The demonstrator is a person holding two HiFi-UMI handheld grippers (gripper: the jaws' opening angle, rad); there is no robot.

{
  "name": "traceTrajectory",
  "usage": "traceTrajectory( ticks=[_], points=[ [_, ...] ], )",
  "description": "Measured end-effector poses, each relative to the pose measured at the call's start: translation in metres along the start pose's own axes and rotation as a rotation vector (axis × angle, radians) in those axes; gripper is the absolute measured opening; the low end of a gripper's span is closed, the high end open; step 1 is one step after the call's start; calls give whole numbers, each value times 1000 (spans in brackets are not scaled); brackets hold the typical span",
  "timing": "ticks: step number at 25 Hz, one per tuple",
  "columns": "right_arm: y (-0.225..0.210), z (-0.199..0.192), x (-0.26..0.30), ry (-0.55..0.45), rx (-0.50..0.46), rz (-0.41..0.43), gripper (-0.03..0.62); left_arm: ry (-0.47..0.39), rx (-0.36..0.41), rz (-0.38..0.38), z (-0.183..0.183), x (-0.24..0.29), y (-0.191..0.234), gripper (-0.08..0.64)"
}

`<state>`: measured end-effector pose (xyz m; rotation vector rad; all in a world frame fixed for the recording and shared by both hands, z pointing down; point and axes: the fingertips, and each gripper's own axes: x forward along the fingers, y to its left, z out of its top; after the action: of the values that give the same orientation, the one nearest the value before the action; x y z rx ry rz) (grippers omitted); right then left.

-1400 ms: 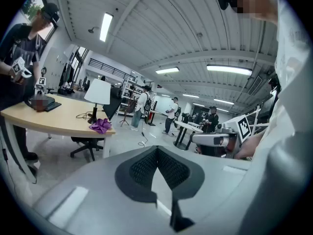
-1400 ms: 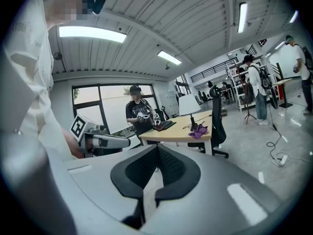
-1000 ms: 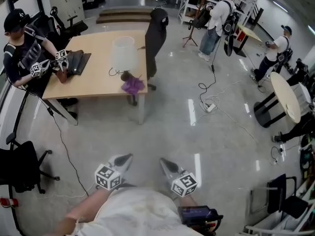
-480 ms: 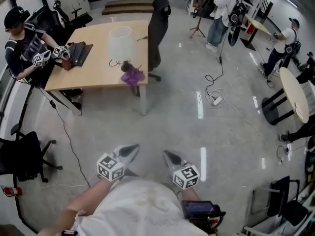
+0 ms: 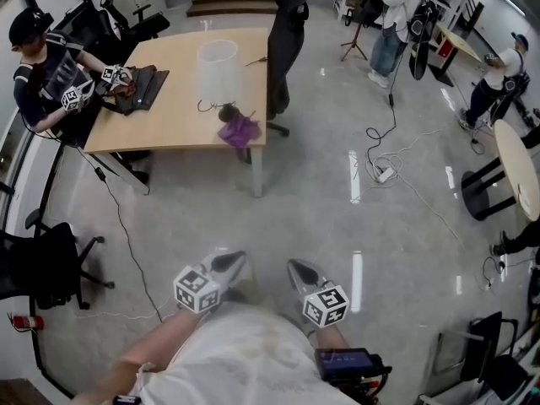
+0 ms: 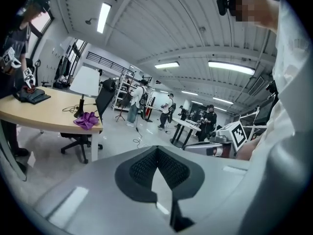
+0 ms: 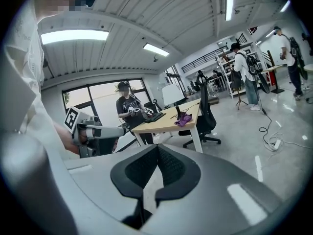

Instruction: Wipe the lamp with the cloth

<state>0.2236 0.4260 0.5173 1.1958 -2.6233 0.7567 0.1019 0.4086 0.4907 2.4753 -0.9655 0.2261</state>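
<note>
The lamp (image 5: 218, 66) with a white shade stands on the wooden table (image 5: 169, 121) far ahead. The purple cloth (image 5: 240, 130) lies bunched at the table's near right corner, beside the lamp's base. My left gripper (image 5: 235, 261) and right gripper (image 5: 293, 267) are close to my body over the floor, side by side and well short of the table. Both are shut with nothing in them. The left gripper view shows the lamp (image 6: 86, 82) and cloth (image 6: 86, 120) small in the distance. The cloth (image 7: 184, 119) also shows in the right gripper view.
A seated person (image 5: 42, 74) works with grippers at the table's far left end. A black office chair (image 5: 287, 24) stands by the table's right side. Cables and a power strip (image 5: 384, 174) lie on the floor to the right. Another black chair (image 5: 51, 268) is at my left.
The table, lamp and cloth have come a little nearer and shifted right in the head view. Both grippers stay shut and near my body.
</note>
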Motion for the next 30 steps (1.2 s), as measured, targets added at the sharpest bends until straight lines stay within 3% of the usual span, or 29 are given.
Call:
traceTrajectory(
  ticks=[3, 7, 13, 18, 23, 30],
  points=[
    [-10, -1, 2, 28, 10, -21, 14, 14, -30, -60, -1, 23, 2, 1],
    [-26, 21, 26, 35, -9, -35, 14, 0, -13, -115, 27, 51, 24, 0],
    [-41, 65, 69, 42, -25, -37, 14, 4, 1, -159, 65, 93, 64, 1],
    [-60, 77, 106, 73, -2, -40, 14, -26, 17, -180, 88, 109, 99, 2],
    [-72, 104, 157, 104, -56, 0, 14, -44, 41, -134, 100, 101, 145, 0],
    [-61, 136, 207, 63, -105, 47, 14, -68, -2, -39, 110, 91, 191, 2]
  ],
)
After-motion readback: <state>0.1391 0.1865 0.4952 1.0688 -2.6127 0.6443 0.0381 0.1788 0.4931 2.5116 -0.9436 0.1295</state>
